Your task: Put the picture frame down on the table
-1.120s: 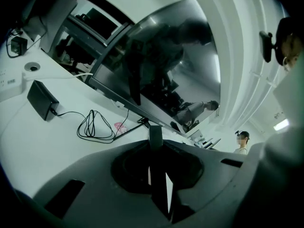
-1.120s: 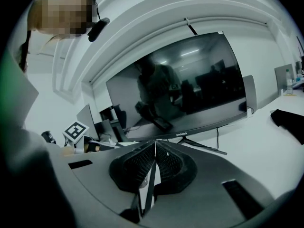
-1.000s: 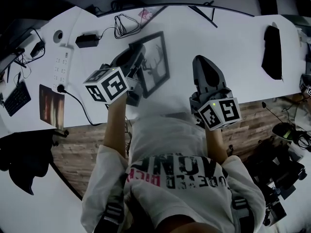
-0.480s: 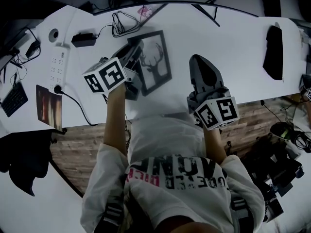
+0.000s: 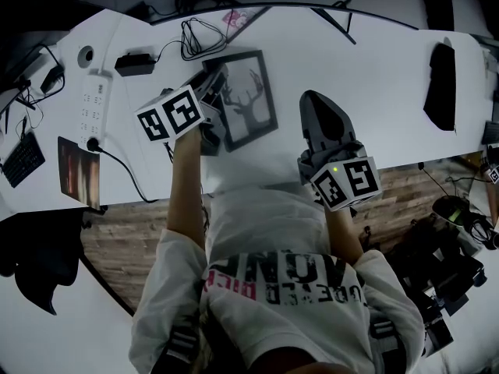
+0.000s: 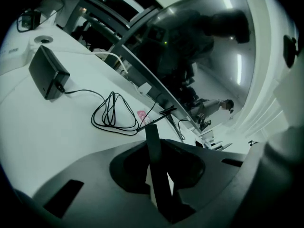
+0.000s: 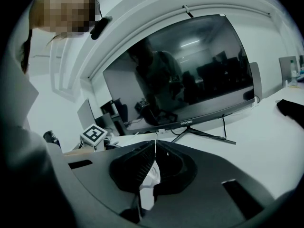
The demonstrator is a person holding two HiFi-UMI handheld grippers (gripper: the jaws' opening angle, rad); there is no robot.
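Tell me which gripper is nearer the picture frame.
Left. The left gripper is clamped on the edge of the picture frame; the right gripper, jaws together and empty, sits apart from it, off the frame's right side.

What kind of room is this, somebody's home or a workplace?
Most likely a workplace, an office or lab workstation. A long white desk carries a wide curved monitor, a white power strip and a loose coil of black cable.
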